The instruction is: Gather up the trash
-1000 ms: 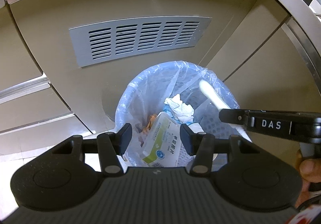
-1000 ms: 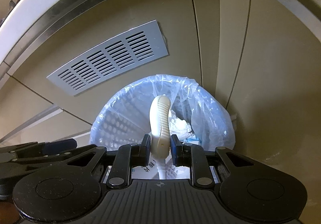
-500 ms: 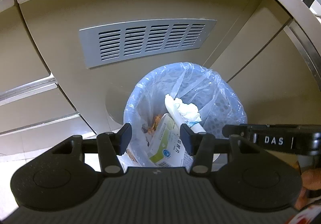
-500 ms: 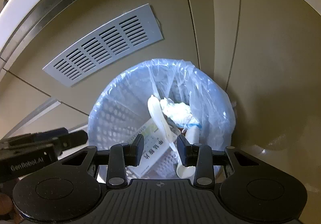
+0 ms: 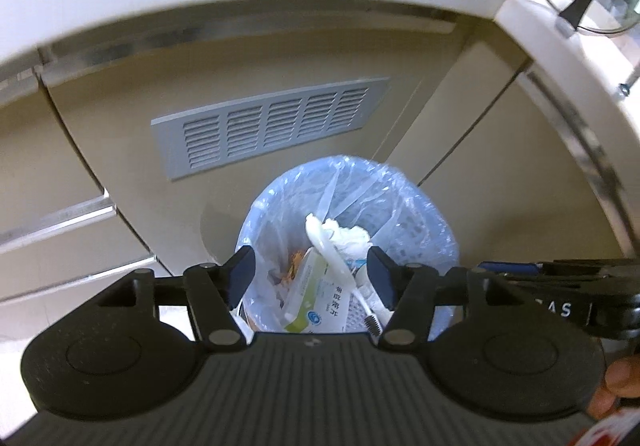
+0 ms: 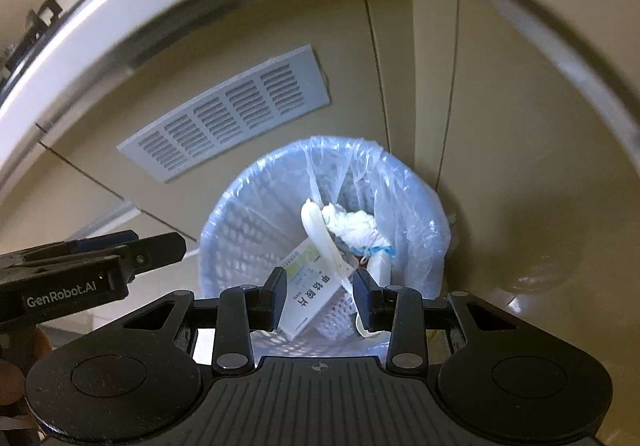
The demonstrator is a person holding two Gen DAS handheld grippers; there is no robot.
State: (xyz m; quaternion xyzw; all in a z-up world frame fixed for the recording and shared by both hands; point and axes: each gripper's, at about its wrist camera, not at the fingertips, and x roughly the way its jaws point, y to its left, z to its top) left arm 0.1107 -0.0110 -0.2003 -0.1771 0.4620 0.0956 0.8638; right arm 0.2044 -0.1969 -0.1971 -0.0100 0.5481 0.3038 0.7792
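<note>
Both the left gripper (image 5: 311, 277) and the right gripper (image 6: 320, 293) are spread wide with nothing held. Below and ahead of them, a toothbrush (image 6: 322, 242), a crumpled tissue (image 6: 350, 224) and a carton (image 6: 306, 288) are seen inside the lined bin (image 6: 240, 222). Such trash is judged light; the stiff toothbrush is best taken mid-handle, and the soft tissue pinched anywhere.

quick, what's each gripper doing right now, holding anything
Left gripper: open, holding nothing, above the trash bin.
Right gripper: open, holding nothing; the white toothbrush lies in the bin.
</note>
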